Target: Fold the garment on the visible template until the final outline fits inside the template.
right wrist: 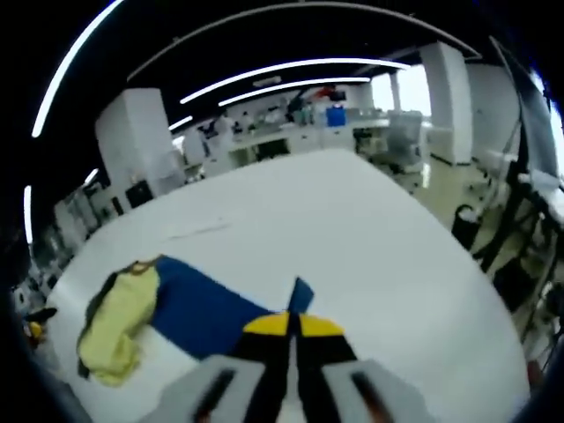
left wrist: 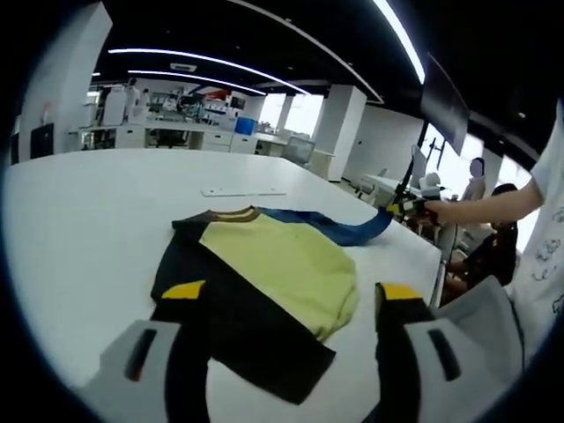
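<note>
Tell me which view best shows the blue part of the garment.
The right gripper view: the blue panel spreads broadly up to the right gripper, shut on it. The left gripper view shows it as a thin strip.

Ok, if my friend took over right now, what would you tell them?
Left gripper: open, hovering over the garment, holding nothing.
Right gripper: shut on the garment's blue part, pulling it out sideways.
The garment lies partly folded on the white table, yellow-green over black.
I cannot make out a template outline.
Left to do: finish the folds and check the outline fits.
</note>
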Demonstrator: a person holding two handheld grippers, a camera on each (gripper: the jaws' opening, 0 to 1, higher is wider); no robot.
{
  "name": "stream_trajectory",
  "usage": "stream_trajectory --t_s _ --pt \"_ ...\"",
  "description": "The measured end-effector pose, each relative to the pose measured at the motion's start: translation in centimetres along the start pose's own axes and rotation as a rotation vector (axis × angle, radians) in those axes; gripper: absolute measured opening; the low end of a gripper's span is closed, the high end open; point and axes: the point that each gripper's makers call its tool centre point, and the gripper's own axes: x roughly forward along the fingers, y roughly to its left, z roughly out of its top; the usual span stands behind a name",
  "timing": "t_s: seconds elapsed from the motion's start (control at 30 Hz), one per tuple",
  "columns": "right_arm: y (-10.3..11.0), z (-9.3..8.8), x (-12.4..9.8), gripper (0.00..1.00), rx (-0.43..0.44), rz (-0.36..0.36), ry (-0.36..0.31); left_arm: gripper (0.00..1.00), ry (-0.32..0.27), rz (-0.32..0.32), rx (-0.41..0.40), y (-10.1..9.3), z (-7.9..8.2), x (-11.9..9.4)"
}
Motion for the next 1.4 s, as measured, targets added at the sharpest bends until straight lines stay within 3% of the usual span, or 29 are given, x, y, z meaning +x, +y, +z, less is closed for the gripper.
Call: stream_trajectory --t_s 0.27,0.57,0.83,1.13,1.2,1.4 --pt "-3.2 0.6 0.7 0.00 0.044 -0.036 -0.023 0.74 0.016 0.014 -0.015 1.1 -0.4 -0.1" --pt "-4.7 0.9 1.7 0.00 0.044 -0.070 -0.006 0.74 0.031 0.032 -0.024 1.7 -1.0 -0.3" --pt "-3.9 -0.8 1.8 0.00 0.041 -0.067 0.041 0.74 0.043 0.033 -0.038 1.4 -1.7 -0.1" --pt "-3.7 -1.0 1.6 0.00 0.060 -0.020 0.038 0.74 0.046 0.026 -0.034 1.3 -1.6 -0.1" --pt "-3.4 -0.8 1.6 0.04 0.048 0.006 0.032 0.74 0.044 0.024 -0.034 1.4 -1.5 0.0" --pt "-1.7 -1.0 1.2 0.31 -0.014 0.103 0.030 0.74 0.040 0.012 -0.030 1.1 -1.5 0.2"
